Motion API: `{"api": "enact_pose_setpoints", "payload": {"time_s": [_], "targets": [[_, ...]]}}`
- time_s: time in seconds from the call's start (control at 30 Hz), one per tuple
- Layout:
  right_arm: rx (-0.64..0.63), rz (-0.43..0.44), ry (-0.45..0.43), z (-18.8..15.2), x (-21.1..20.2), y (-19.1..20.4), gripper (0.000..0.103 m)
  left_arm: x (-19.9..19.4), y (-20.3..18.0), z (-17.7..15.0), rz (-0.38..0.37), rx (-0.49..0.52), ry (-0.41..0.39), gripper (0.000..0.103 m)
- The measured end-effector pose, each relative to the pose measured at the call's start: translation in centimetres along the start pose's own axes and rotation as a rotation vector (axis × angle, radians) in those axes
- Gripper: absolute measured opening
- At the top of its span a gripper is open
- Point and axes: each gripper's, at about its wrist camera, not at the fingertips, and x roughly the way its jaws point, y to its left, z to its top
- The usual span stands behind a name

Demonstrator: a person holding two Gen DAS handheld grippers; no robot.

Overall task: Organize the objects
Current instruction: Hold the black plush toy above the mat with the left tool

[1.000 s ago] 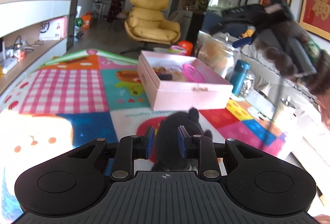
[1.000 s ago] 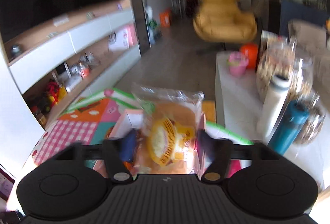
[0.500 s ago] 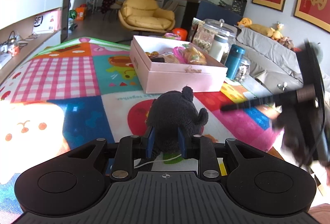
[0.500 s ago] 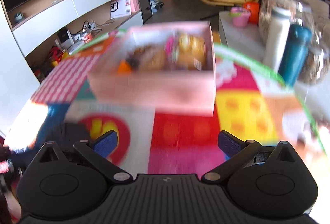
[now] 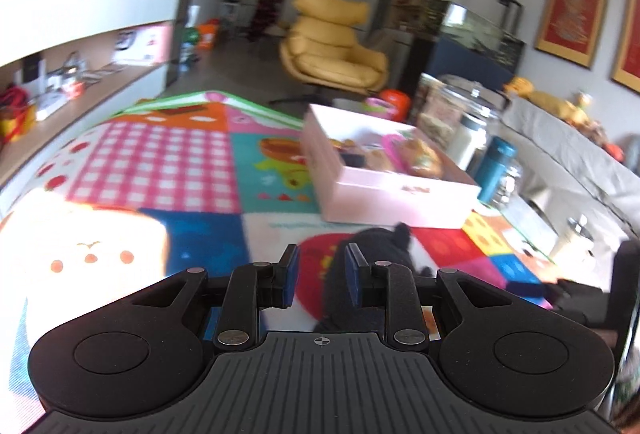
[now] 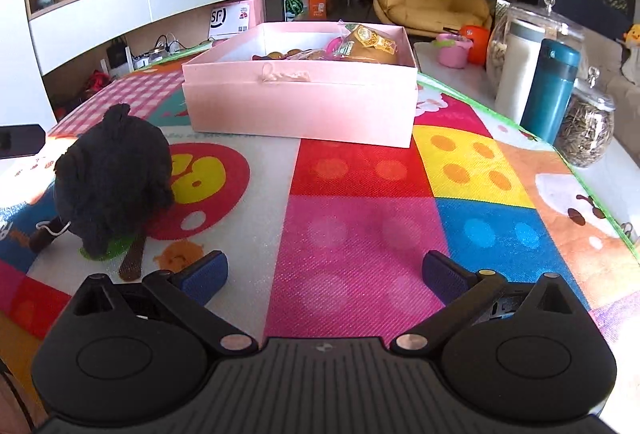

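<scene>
A black plush toy [image 6: 112,178] lies on the colourful mat [image 6: 360,234], left of centre in the right wrist view. In the left wrist view it [image 5: 380,266] lies just right of my left gripper [image 5: 318,276], whose jaws stand narrowly apart with nothing between them. A pink box [image 6: 300,102] holds a bagged bun [image 6: 368,42] and other small items; it also shows in the left wrist view [image 5: 384,182]. My right gripper [image 6: 322,276] is wide open and empty, low over the mat.
A teal bottle [image 6: 552,90], a white bottle [image 6: 520,70] and glass jars [image 6: 588,126] stand at the mat's right edge. A yellow armchair [image 5: 332,50] and a wall shelf unit [image 5: 80,46] lie beyond the mat.
My right gripper let the bun go into the box, pulled back and dropped low. My left gripper opened slightly off the plush and shifted left of it.
</scene>
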Motion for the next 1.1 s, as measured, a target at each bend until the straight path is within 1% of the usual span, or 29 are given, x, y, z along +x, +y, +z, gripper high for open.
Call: {"api": "enact_pose_setpoints", "payload": {"time_s": [0.13,0.3,0.4,0.47,0.57,0.77,0.87,0.97,1.03,1.1], "targets": [[-0.002,-0.018,-0.029,-0.3,-0.1,0.2,0.103,0.7,-0.1,0.3,-0.015,-0.013,-0.007,0.027],[0.064,-0.047,-0.061,-0.7,-0.7,-0.2,0.103,3.1,-1.1,-0.1,-0.067,-0.022,0.027,0.027],[0.108,-0.025,-0.079,-0.8,-0.9,-0.9,0.103,3.1,-1.4,-0.4,-0.081,-0.022,0.024,0.027],[0.110,-0.024,-0.077,-0.7,-0.8,-0.9,0.103,2.9,-1.3,-0.4,-0.079,-0.013,0.028,0.027],[0.084,-0.045,-0.061,-0.6,-0.5,-0.4,0.103,2.8,-1.0,-0.5,-0.078,-0.027,0.033,0.027],[0.073,-0.051,-0.055,-0.5,-0.6,-0.2,0.103,2.8,-0.9,-1.0,-0.107,-0.032,0.018,0.027],[0.097,-0.034,-0.066,-0.6,-1.0,-0.7,0.103,2.6,-1.7,-0.9,-0.123,-0.001,0.020,0.027],[0.111,-0.026,-0.071,-0.6,-1.1,-0.8,0.103,2.5,-2.7,-1.1,-0.159,0.054,0.041,0.028],[0.119,-0.019,-0.076,-0.6,-1.2,-1.0,0.103,2.5,-3.4,-1.3,-0.184,0.088,0.046,0.032],[0.133,-0.007,-0.083,-0.7,-1.3,-1.2,0.103,2.4,-4.0,-1.5,-0.218,0.112,0.046,0.033]]}}
